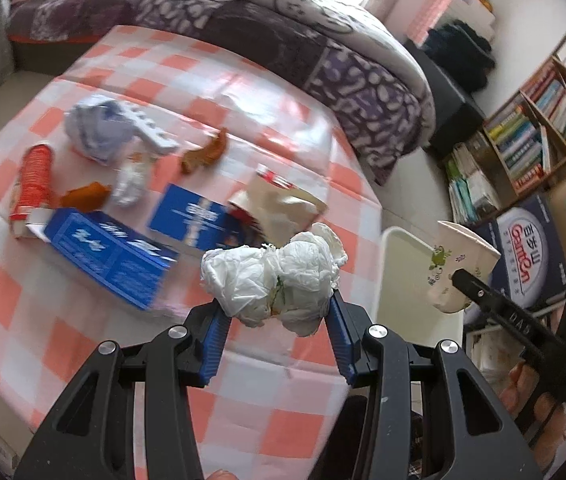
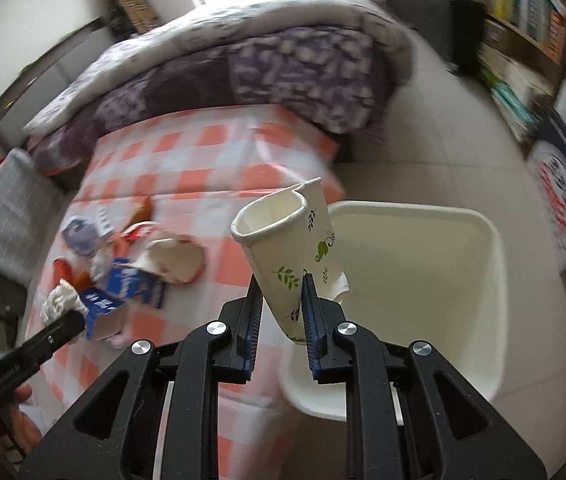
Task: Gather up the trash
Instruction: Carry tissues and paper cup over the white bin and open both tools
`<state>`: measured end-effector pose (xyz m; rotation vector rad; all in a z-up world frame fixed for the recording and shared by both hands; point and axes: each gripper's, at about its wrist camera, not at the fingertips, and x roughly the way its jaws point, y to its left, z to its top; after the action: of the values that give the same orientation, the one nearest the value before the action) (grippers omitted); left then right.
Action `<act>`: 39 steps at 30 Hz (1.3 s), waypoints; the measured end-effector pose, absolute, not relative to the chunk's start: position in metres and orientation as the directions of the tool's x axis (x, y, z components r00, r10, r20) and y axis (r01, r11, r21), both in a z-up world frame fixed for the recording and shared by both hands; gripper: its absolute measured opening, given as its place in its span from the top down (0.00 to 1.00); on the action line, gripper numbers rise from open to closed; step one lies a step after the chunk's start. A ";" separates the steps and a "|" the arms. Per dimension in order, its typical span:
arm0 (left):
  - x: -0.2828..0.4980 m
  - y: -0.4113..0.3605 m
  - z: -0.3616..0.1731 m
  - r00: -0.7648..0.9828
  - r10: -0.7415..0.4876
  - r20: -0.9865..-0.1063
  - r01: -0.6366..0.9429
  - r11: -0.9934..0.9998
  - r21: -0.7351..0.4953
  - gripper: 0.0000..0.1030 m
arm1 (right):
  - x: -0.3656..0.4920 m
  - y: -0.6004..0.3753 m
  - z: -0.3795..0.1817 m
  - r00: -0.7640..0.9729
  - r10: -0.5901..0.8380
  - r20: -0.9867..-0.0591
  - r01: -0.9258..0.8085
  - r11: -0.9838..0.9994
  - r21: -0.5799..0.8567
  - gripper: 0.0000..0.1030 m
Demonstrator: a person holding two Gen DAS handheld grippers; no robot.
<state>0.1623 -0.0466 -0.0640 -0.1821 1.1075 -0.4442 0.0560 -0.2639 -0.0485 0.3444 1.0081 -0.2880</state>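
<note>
**Both hands loaded, bin within reach**

Left wrist view: nearest the camera, the left gripper (image 1: 277, 312) has its jaws closed around a crumpled white tissue wad (image 1: 273, 280), which bulges above and ahead of the blue pads. Beyond the jaws, on the checked tabletop (image 1: 211, 68), more trash waits: blue boxes (image 1: 111, 254), a torn paper bag (image 1: 283, 208), a red wrapper (image 1: 35, 180), orange peel (image 1: 207, 152) and crumpled paper (image 1: 97, 128). To the right of the jaws stands the white bin (image 1: 407, 280).

Right wrist view: the right gripper (image 2: 283, 308) pinches a dented paper cup (image 2: 283, 248) with leaf print near its base, jaws narrow; the cup tilts up and away. The bin (image 2: 415, 280) sits just right of and below the jaws, its opening clear to see.

The step in hand looks like carrying two pieces to the bin. Next, each gripper needs to move over the opening and spread its jaws so the load drops inside.
</note>
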 end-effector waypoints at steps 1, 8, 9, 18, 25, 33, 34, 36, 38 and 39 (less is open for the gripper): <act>0.162 -0.056 -0.066 0.361 -0.442 -0.821 0.270 0.892 -0.361 0.57 | 0.053 -0.272 -0.048 0.496 -0.081 -0.865 0.408 0.900 0.150 0.81; 0.152 -0.109 -0.080 0.302 -0.487 -0.820 0.356 0.855 -0.377 0.57 | 0.027 -0.314 -0.041 0.473 -0.141 -0.870 0.506 0.851 0.137 0.65; 0.151 -0.116 -0.082 0.291 -0.493 -0.820 0.367 0.849 -0.381 0.57 | 0.022 -0.321 -0.038 0.473 -0.160 -0.867 0.530 0.837 0.134 0.53; 0.133 -0.179 -0.096 0.202 -0.536 -0.820 0.464 0.789 -0.402 0.57 | -0.011 -0.369 -0.020 0.494 -0.232 -0.838 0.633 0.756 0.164 0.35; 0.114 -0.226 -0.099 0.151 -0.547 -0.823 0.562 0.733 -0.384 0.56 | -0.024 -0.387 -0.005 0.531 -0.240 -0.813 0.660 0.718 0.219 0.28; 0.110 -0.263 -0.091 0.122 -0.555 -0.823 0.638 0.679 -0.363 0.30 | -0.028 -0.398 0.003 0.546 -0.254 -0.798 0.681 0.689 0.247 0.22; 0.110 -0.266 -0.088 0.137 -0.551 -0.823 0.653 0.675 -0.343 0.26 | -0.027 -0.398 0.003 0.546 -0.254 -0.798 0.682 0.688 0.248 0.22; 0.109 -0.267 -0.088 0.159 -0.535 -0.830 0.671 0.675 -0.307 0.25 | -0.026 -0.399 0.002 0.546 -0.249 -0.800 0.681 0.688 0.251 0.20; 0.113 -0.262 -0.090 0.189 -0.511 -0.838 0.672 0.690 -0.269 0.22 | -0.023 -0.397 0.000 0.541 -0.241 -0.805 0.682 0.686 0.254 0.18; 0.117 -0.258 -0.092 0.205 -0.501 -0.841 0.664 0.702 -0.256 0.21 | -0.022 -0.396 -0.002 0.540 -0.235 -0.808 0.682 0.685 0.256 0.17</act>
<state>0.1166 -0.2577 -0.0920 0.1752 1.0944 -0.8178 -0.0217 -0.3962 -0.0016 0.6045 0.8324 -0.5860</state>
